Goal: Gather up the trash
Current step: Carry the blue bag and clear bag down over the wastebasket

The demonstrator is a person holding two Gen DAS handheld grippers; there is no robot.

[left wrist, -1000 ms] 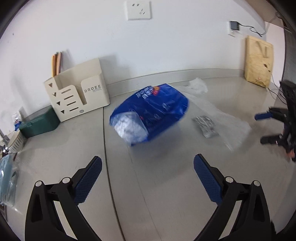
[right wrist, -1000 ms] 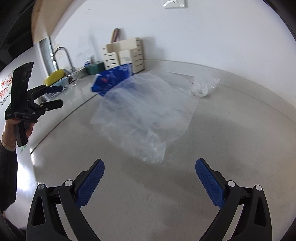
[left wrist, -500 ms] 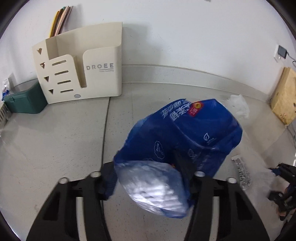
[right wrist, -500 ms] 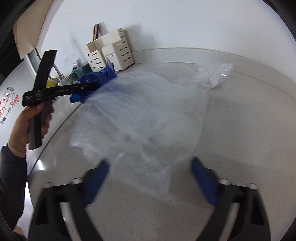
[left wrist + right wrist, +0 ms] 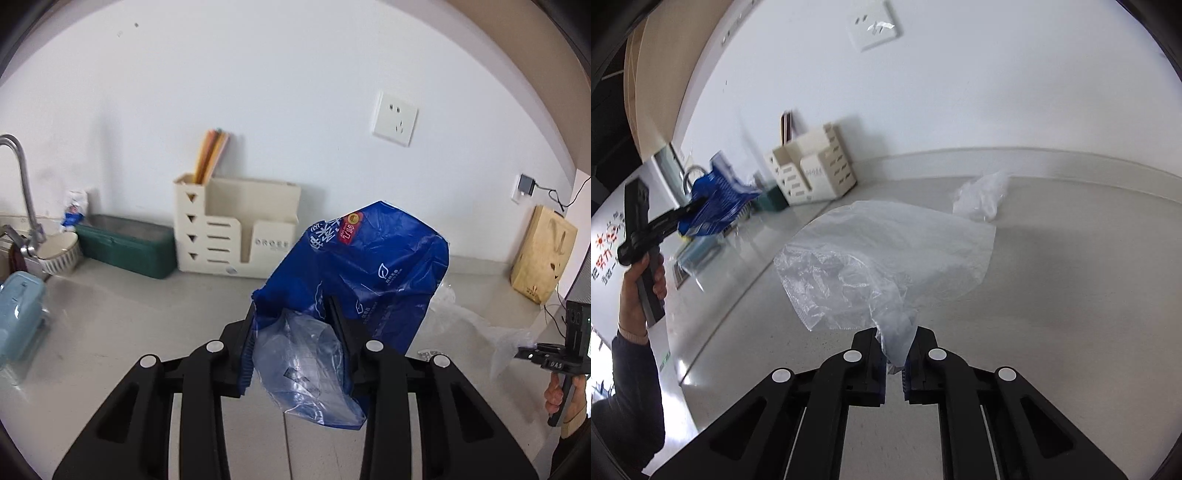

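My left gripper (image 5: 295, 347) is shut on a blue plastic package (image 5: 365, 273) with a clear end and holds it lifted above the grey counter; it also shows in the right wrist view (image 5: 716, 210). My right gripper (image 5: 895, 354) is shut on a corner of a large clear plastic bag (image 5: 886, 254), which hangs partly raised off the counter. A crumpled clear wrapper (image 5: 982, 195) lies farther back near the wall. A small silvery wrapper (image 5: 428, 353) lies on the counter behind the blue package.
A cream organiser (image 5: 236, 236) and a green box (image 5: 125, 247) stand against the wall. A faucet (image 5: 22, 192), a bowl (image 5: 59, 251) and a pale blue object (image 5: 18, 317) are at the left. A wooden board (image 5: 543, 254) leans at the right.
Both grippers went from open to shut. The left one closed on the blue package and lifted it. The right one closed on the clear bag's corner and raised it.
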